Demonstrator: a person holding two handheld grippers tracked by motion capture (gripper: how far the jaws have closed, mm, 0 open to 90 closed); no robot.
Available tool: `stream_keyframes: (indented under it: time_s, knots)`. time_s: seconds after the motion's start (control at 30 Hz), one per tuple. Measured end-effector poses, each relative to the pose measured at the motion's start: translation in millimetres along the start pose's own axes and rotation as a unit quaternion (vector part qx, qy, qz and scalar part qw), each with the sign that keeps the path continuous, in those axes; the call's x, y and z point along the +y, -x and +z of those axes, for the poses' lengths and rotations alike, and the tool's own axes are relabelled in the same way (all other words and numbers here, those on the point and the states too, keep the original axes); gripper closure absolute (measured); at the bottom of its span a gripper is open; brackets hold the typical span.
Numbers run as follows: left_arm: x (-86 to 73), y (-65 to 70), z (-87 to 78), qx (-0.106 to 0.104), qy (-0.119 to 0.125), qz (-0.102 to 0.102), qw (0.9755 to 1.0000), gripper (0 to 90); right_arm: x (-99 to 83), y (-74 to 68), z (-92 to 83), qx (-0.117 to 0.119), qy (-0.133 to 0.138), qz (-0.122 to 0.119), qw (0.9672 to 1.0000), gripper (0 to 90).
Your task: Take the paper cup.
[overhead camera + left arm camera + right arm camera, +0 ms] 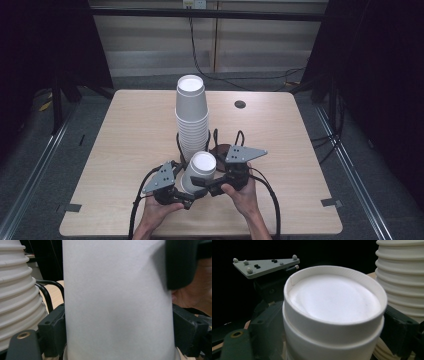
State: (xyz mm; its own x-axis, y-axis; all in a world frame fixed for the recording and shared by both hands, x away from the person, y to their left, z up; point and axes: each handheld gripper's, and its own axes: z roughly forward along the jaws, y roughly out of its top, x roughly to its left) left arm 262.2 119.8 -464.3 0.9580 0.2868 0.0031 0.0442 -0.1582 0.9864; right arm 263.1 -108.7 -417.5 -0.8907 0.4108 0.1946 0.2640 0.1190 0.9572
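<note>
Both tools grip upside-down cups (pixel 199 171) at bench 6 o'clock: left tool (pixel 186 196) low, right tool (pixel 209 186) high. Pull straight apart, clear of the stack (pixel 191 117) at 12.

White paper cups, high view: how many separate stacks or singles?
2. The tall upside-down white paper cup stack stands at centre; one upside-down white paper cup sits just in front of it, perhaps with more nested inside.

The upside-down white paper cup (pixel 198 171) looks matt and smooth, as does the tall white stack of ribbed paper cups (pixel 191 116) at its 12 o'clock. The pale wood-grain desk (pixel 125 135) has a dull laminate sheen. Each black plastic gripper's grey three-cornered plate (pixel 265 264) looks matt.
</note>
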Motion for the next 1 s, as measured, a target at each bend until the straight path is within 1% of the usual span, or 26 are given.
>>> stream_keyframes:
  time_s: [0.03, 0.1, 0.17, 0.23, 0.27, 0.3, 0.37, 0.47, 0.5, 0.53, 0.6, 0.67, 0.73, 0.77, 0.8, 0.83, 0.87, 0.93, 0.97, 1.0]
  knots:
    - [0.0, -0.4, 0.3, 0.000, 0.002, -0.001, 1.0000, 14.8, 0.1, 0.2, -0.5, 0.000, 0.002, 0.001, 1.0000, 13.0]
    - [0.7, -0.7, -0.1, 0.002, 0.000, -0.001, 1.0000, 14.9, 0.2, 0.6, -1.0, 0.001, 0.005, 0.004, 1.0000, 13.1]
    - [2.4, -2.2, -1.7, 0.000, -0.011, 0.000, 0.9999, 15.1, 1.1, 1.1, -2.4, 0.002, 0.010, 0.005, 0.9999, 13.0]
    - [2.7, -2.8, -2.5, 0.003, -0.014, 0.000, 0.9999, 15.3, 1.3, 1.4, -3.1, 0.004, 0.011, 0.007, 0.9999, 13.0]
    - [2.7, -4.4, -5.0, 0.006, -0.021, -0.003, 0.9998, 15.5, 1.9, 1.9, -4.6, 0.006, 0.012, 0.009, 0.9999, 12.9]
    - [2.4, -5.2, -5.9, 0.009, -0.020, -0.004, 0.9997, 15.5, 2.0, 2.1, -5.3, 0.006, 0.013, 0.008, 0.9999, 12.9]
    - [2.2, -6.0, -6.9, 0.009, -0.024, -0.005, 0.9997, 15.7, 2.0, 2.2, -6.5, 0.008, 0.015, 0.010, 0.9998, 12.9]
    - [2.3, -7.3, -8.9, 0.009, -0.029, -0.004, 0.9995, 15.9, 1.5, 2.3, -11.7, 0.007, 0.009, 0.009, 0.9999, 12.7]
    - [3.3, -8.4, -9.7, 0.006, -0.041, -0.005, 0.9991, 16.0, 1.5, 2.5, -13.4, 0.007, 0.007, 0.006, 0.9999, 12.8]
    - [3.3, -8.4, -9.7, 0.006, -0.041, -0.005, 0.9991, 16.0, 1.5, 2.5, -13.4, 0.007, 0.007, 0.006, 0.9999, 12.8]
    - [5.2, -9.3, -9.3, 0.009, -0.057, -0.003, 0.9983, 16.0, 2.3, 3.5, -17.9, 0.006, 0.005, 0.008, 0.9999, 12.7]
    - [7.5, -12.4, -8.2, 0.000, -0.065, -0.015, 0.9978, 16.0, 2.5, 3.6, -23.9, 0.003, 0.008, 0.005, 1.0000, 12.8]
    - [8.2, -14.5, -6.0, 0.004, -0.075, -0.013, 0.9971, 16.0, 0.4, 3.5, -27.4, 0.002, 0.011, 0.007, 0.9999, 12.8]
    - [8.2, -14.5, -6.0, 0.004, -0.075, -0.013, 0.9971, 16.0, 0.4, 3.5, -27.4, 0.002, 0.011, 0.007, 0.9999, 12.8]
    - [7.4, -16.1, -5.7, 0.007, -0.091, -0.013, 0.9957, 16.0, -2.7, 4.1, -29.9, 0.004, 0.014, 0.008, 0.9999, 13.0]
    - [6.8, -16.0, -5.6, 0.005, -0.097, -0.013, 0.9952, 16.0, -4.6, 4.7, -31.0, 0.004, 0.014, 0.011, 0.9998, 13.0]
    - [6.6, -15.8, -6.2, 0.005, -0.107, -0.008, 0.9942, 16.0, -6.3, 5.4, -31.9, 0.002, 0.011, 0.014, 0.9998, 13.0]
    - [6.3, -16.0, -6.9, 0.007, -0.119, -0.002, 0.9929, 16.0, -8.7, 6.6, -33.2, -0.002, 0.003, 0.013, 0.9999, 13.0]
    - [6.3, -16.0, -6.9, 0.007, -0.119, -0.002, 0.9929, 16.1, -9.6, 6.7, -33.9, -0.005, 0.000, 0.011, 0.9999, 13.2]
    - [6.2, -16.2, -7.3, 0.007, -0.130, 0.003, 0.9915, 16.1, -10.7, 6.7, -34.5, -0.007, -0.007, 0.008, 0.9999, 13.2]
